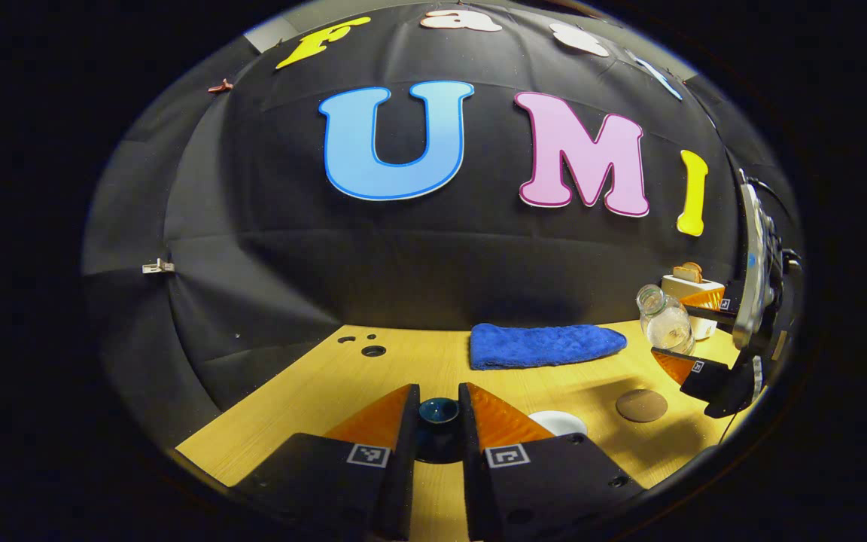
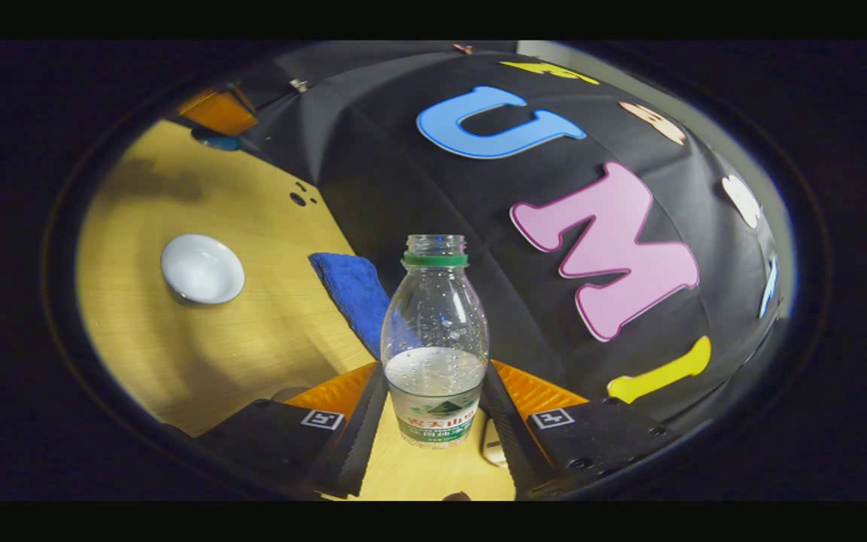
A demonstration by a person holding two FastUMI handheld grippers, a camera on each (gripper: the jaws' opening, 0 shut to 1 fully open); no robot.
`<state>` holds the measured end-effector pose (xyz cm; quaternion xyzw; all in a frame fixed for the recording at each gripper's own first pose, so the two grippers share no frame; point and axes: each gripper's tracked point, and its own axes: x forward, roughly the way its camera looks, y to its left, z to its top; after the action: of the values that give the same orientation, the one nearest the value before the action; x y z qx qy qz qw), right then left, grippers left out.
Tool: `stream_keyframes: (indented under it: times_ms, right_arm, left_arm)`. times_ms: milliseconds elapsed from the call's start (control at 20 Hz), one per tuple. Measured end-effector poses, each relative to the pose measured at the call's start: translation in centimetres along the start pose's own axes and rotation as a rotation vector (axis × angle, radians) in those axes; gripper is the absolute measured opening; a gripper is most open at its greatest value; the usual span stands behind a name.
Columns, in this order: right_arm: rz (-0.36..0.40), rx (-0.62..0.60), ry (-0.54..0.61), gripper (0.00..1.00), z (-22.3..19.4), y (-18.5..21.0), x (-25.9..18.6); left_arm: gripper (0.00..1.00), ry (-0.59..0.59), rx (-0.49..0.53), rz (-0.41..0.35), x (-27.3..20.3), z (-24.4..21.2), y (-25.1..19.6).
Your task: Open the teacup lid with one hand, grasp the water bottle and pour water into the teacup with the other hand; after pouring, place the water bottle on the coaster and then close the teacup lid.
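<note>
My left gripper (image 1: 439,401) is shut on a dark blue teacup lid (image 1: 439,412), held above the table. The white teacup (image 1: 558,422) stands uncovered just to the right behind that gripper's finger; it also sits on the wood at left in the right gripper view (image 2: 202,268). My right gripper (image 2: 435,391) is shut on a clear uncapped water bottle (image 2: 434,331) partly filled with water. In the left gripper view the bottle (image 1: 665,320) leans left, held in the air at far right by the right gripper (image 1: 680,336). A round brown coaster (image 1: 641,405) lies below it.
A folded blue towel (image 1: 543,345) lies at the back of the wooden table (image 1: 373,384), against the black cloth wall. A toy toaster (image 1: 693,290) stands at the far right. Small holes (image 1: 372,351) mark the table's left rear.
</note>
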<state>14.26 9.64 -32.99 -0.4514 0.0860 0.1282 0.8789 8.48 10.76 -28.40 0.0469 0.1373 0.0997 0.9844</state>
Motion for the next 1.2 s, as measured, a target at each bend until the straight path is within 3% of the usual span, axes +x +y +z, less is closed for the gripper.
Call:
stream_keyframes:
  times_ms: [150,200,600,700,1200]
  right_arm:
    - [-0.013,-0.131,-0.015,0.74,0.5,0.2,-0.2]
    - [-0.004,-0.148,-0.017,0.74,0.7,0.4,-0.3]
    - [0.024,-0.355,-0.044,0.71,1.8,2.9,0.3]
    - [0.024,-0.410,-0.056,0.73,2.2,3.2,0.5]
    - [0.027,-0.590,-0.122,0.73,3.4,4.8,0.4]
  left_arm:
    - [0.31,0.002,-0.004,0.015,-0.3,-0.3,0.8]
    - [0.28,0.004,-0.005,0.017,-0.4,-0.3,1.0]
    - [0.35,0.013,-0.021,0.042,-1.1,-1.1,2.5]
    - [0.31,0.015,-0.027,0.046,-1.2,-1.2,2.8]
    - [0.31,0.021,-0.033,0.075,-1.9,-1.8,4.1]
